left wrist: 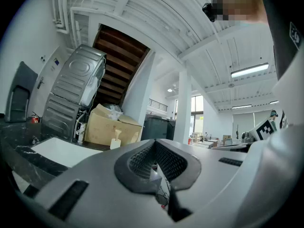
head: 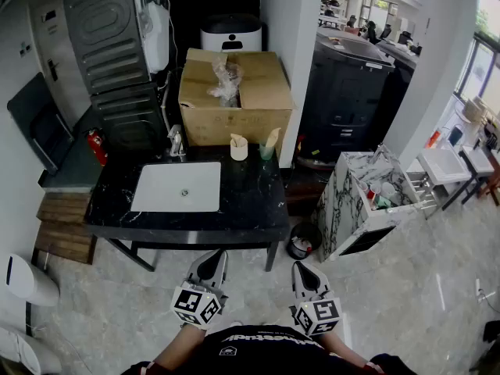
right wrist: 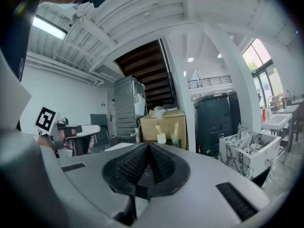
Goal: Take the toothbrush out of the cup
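Both claws shut, empty, short of worktop.
L claw & R claw closed on nothing; toothbrush stands in white cup well ahead of both, green cup just beside.

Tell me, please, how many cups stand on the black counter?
2. The cream cup stands near the back of the black counter, in front of the cardboard box; the greenish cup stands just right of it. None seems hidden there.
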Demonstrator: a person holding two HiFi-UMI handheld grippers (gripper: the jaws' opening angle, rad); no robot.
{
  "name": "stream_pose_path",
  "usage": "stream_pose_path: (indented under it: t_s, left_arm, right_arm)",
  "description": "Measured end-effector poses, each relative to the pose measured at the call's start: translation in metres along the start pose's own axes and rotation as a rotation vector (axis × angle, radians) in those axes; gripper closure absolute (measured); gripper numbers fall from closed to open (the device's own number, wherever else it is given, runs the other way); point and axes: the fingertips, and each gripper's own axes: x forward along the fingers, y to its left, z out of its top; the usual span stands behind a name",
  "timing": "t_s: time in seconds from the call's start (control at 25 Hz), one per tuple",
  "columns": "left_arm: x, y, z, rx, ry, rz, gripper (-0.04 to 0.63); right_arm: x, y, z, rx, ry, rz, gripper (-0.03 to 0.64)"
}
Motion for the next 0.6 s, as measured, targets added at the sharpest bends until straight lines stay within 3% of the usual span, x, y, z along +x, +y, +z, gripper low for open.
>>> stream_pose_path:
  t_s: [0.6]
  left_arm:
    - [-0.0092, 0.0051, 0.0006, -0.018, -0.003, -0.004, 0.58]
  right_arm:
    - [-0.0029, 0.0092, 0.0002, 0.002, -0.014, -0.011, 0.581]
